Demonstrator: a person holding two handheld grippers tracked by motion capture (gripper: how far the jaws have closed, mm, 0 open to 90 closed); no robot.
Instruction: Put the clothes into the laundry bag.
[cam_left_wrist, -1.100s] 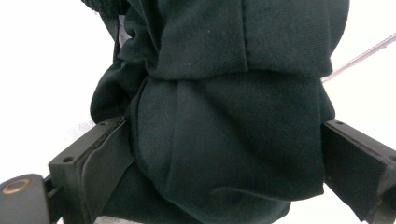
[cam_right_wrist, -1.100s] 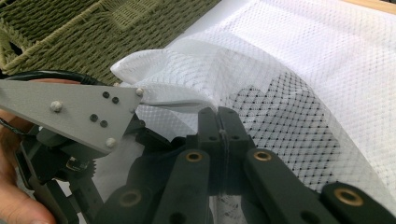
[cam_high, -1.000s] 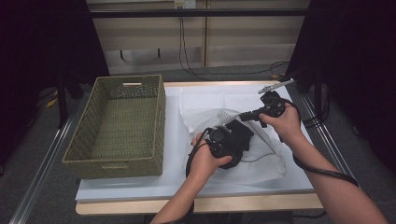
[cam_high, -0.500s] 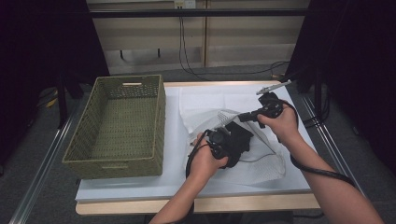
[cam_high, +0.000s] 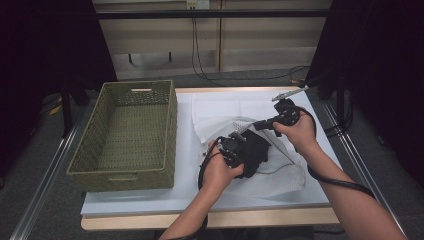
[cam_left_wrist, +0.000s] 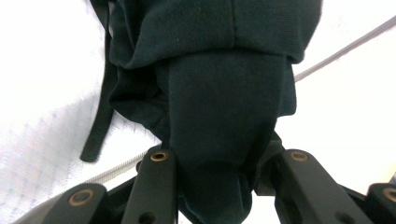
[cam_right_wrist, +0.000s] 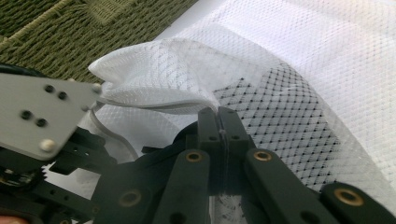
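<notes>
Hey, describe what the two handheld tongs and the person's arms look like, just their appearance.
Both tongs are black. The left tongs have flat black jaw links with brass-coloured rivets; so do the right tongs. A grey three-cornered plate with small screws sits on the left tongs. A black cable trails from the right tongs. The forearms are bare, no sleeves.

Beside the basket (cam_high: 125, 132), the left gripper (cam_high: 235, 147) has just been closing, cloth between its jaws; the right gripper (cam_high: 257, 125) pinches tight.

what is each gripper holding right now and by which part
The left gripper, its jaws having just been closing, pinches a bunched fold of the dark garment. The right gripper is shut on the white mesh bag at its edge.
</notes>
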